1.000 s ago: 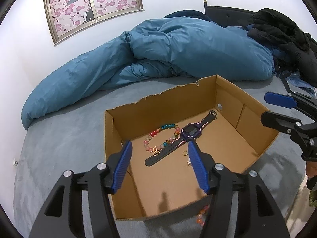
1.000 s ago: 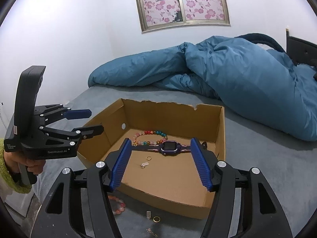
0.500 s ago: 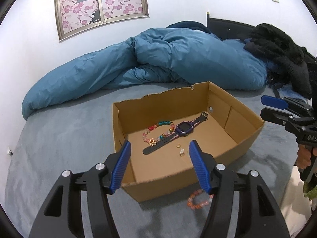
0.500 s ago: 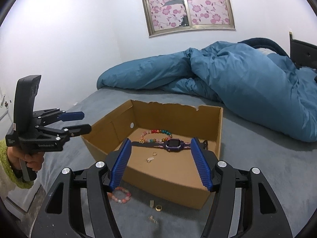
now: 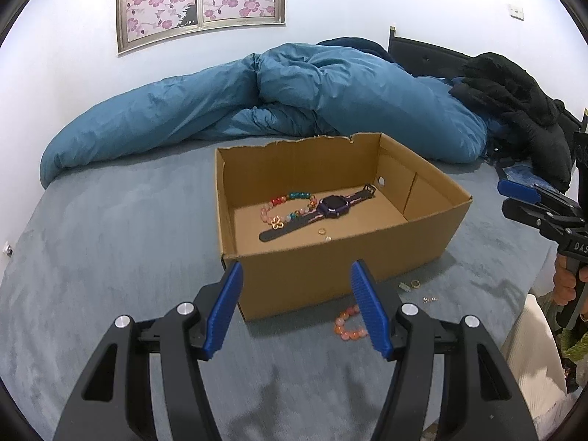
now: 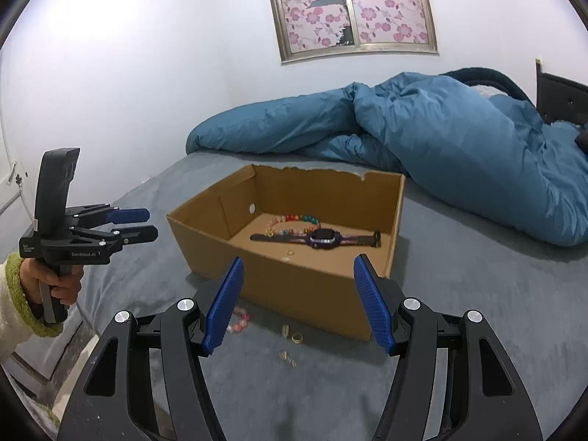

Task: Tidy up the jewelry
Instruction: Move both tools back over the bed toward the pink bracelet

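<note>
Both jaws apart, empty: left hand-held gripper (image 5: 296, 307), right hand-held gripper (image 6: 297, 303). Pink bracelet (image 5: 349, 325), gold ring (image 6: 297, 338), small chain (image 6: 287, 358) on bed near front edge, outside cardboard box (image 5: 330, 279). Risk: tiny pieces slip from pads, sink into soft grey cover.

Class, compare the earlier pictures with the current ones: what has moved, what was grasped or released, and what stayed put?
Both claws drew back from the cardboard box: a second ago they hung over its near wall, now the left claw and right claw sit short of it, over the grey bedcover. Nothing was taken or let go; both remain open and empty. The watch, the beaded bracelet inside and the pink bracelet outside lie unmoved.
</note>
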Available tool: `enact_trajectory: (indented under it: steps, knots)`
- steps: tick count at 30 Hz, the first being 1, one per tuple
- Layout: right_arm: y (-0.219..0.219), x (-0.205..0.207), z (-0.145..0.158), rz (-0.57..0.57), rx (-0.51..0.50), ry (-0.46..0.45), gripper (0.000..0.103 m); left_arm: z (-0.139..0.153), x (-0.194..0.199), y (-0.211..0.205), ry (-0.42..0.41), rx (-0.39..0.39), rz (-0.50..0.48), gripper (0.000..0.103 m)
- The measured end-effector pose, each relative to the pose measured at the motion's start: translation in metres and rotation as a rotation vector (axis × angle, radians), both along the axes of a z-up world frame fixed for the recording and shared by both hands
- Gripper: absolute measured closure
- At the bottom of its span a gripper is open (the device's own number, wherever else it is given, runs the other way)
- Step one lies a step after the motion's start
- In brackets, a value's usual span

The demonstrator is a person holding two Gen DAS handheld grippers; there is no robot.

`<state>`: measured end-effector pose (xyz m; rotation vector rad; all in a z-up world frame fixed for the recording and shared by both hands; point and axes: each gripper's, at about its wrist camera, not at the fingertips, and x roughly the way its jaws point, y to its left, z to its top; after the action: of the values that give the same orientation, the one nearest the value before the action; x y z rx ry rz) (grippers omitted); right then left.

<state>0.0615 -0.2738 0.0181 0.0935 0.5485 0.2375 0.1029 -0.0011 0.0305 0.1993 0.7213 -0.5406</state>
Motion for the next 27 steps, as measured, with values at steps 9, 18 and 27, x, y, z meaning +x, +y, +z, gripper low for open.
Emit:
enact_trajectory:
  steps: [9, 18, 27]
  knots:
    - [0.002, -0.016, -0.03, 0.041, -0.04, 0.067, 0.043, -0.021, -0.019, -0.005, 0.008, 0.014, -0.036, 0.041]
    - [0.007, -0.017, -0.058, 0.09, -0.054, 0.133, 0.044, -0.05, -0.035, -0.026, 0.044, 0.027, -0.112, 0.04]
    - [0.012, -0.015, -0.078, 0.137, -0.057, 0.17, 0.049, -0.075, -0.045, -0.054, 0.046, 0.05, -0.225, 0.04]
